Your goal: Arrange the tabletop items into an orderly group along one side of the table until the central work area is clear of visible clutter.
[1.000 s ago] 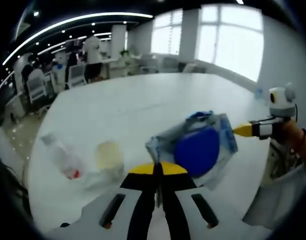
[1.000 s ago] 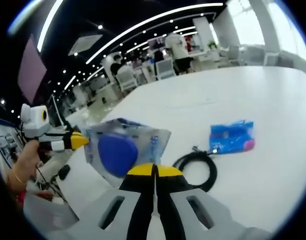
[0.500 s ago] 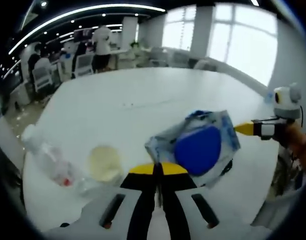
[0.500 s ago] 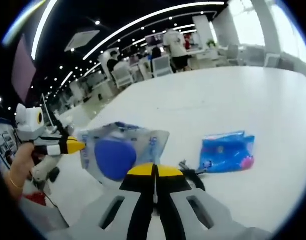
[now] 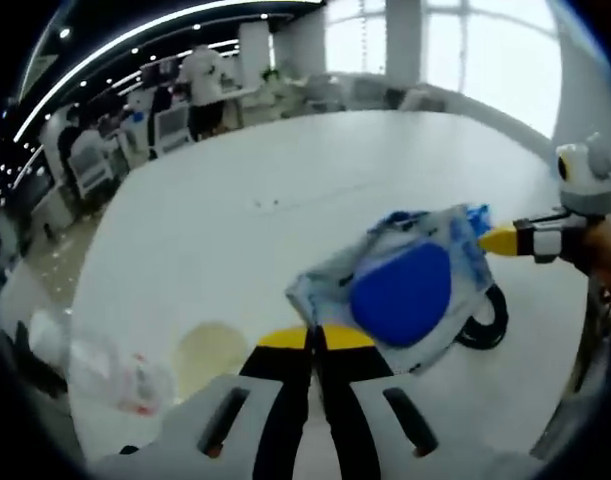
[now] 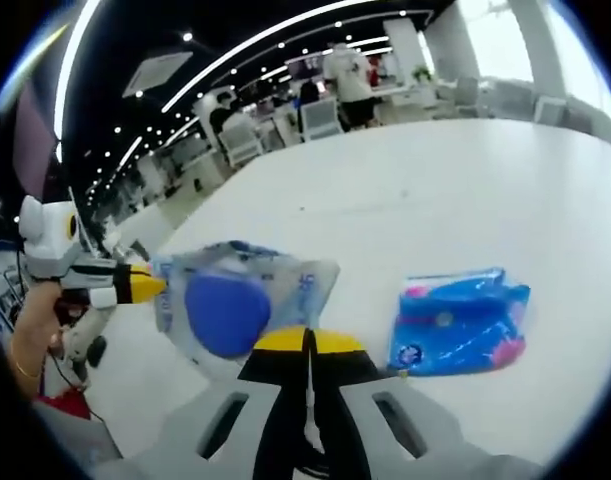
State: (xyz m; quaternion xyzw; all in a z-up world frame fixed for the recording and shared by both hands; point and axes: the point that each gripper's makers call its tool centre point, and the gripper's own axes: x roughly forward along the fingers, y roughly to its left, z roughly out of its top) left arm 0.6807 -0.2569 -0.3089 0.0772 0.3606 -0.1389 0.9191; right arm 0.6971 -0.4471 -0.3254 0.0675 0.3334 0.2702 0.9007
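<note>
A clear plastic bag (image 5: 405,285) with a round blue item inside hangs over the white table (image 5: 245,210), held at two edges. My left gripper (image 5: 311,338) is shut on its near corner. My right gripper (image 5: 497,240) comes in from the right, pinching the bag's far edge. In the right gripper view the same bag (image 6: 230,305) sits just ahead of my right gripper (image 6: 307,342), which is shut on it, and the left gripper (image 6: 145,288) grips its left edge. A blue snack packet (image 6: 460,320) lies flat on the table to the right.
A coiled black cable (image 5: 488,318) lies under the bag's right side. A crushed clear bottle (image 5: 105,365) and a pale round lid (image 5: 210,350) lie near the table's near left edge. Chairs, desks and people stand beyond the table's far edge.
Both grippers still hold the bag. The views have shifted: the bottle and lid sit lower left in the left gripper view, and the blue packet looks closer while the cable has dropped out of the right gripper view.
</note>
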